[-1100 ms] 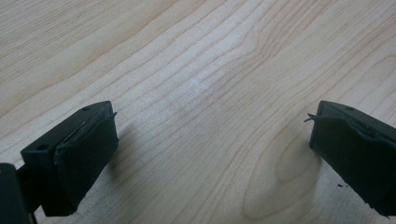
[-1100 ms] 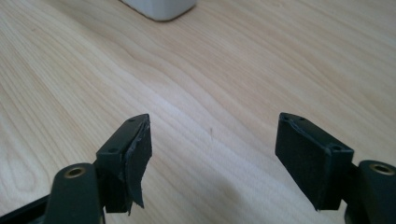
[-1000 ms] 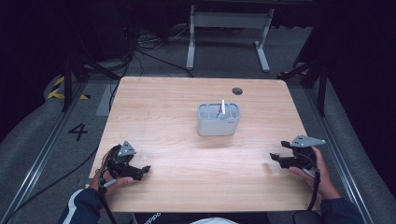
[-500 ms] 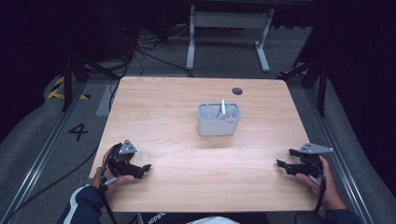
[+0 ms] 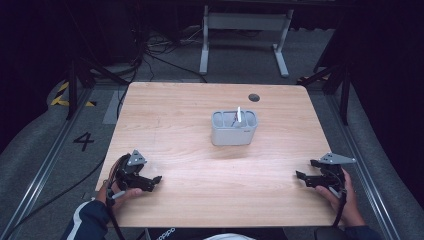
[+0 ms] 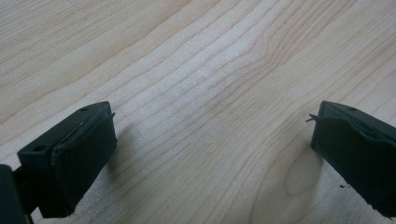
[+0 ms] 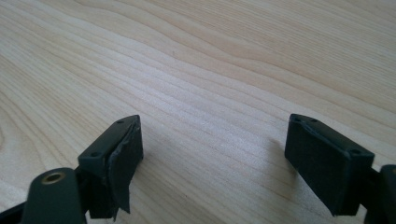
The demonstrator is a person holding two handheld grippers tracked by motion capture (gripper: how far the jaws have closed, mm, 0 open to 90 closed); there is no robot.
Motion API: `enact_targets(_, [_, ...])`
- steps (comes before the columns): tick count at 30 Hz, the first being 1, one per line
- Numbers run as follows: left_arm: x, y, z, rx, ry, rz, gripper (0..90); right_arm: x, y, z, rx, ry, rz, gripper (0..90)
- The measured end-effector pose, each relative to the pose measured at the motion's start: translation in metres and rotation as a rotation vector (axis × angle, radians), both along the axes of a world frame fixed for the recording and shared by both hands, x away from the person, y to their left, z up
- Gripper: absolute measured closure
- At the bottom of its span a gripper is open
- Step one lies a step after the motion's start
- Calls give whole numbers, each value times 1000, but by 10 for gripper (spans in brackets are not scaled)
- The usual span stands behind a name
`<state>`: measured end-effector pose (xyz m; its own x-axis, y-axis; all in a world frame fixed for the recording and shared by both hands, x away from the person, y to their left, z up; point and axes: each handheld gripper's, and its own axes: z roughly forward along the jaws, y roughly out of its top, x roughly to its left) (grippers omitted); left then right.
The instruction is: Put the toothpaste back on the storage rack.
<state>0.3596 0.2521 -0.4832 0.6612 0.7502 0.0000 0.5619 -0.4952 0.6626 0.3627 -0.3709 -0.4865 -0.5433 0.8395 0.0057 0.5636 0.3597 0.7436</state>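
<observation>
A grey bin stands near the middle of the wooden table, with a thin white stick and some small items poking out of it. My left gripper rests low at the table's front left, a hand behind it. Its jaws stand wide apart over bare wood, so it is open. My right gripper sits at the front right near the table edge. Its jaws have just been opening and hold nothing between them over the wood.
A dark round hole lies in the tabletop behind the bin. Beyond the table are a metal stand and cables on the floor. A floor rail runs along the left, beside a painted number 4.
My right gripper has moved nearer and lower, toward the front right table edge, and its jaws spread wider. My left gripper has stayed in place.
</observation>
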Motion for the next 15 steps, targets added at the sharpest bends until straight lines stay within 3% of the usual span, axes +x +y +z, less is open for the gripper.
enact_targets(15, [1,-2,0,-11,16,15,2,0,0,0,1,3,-1,189])
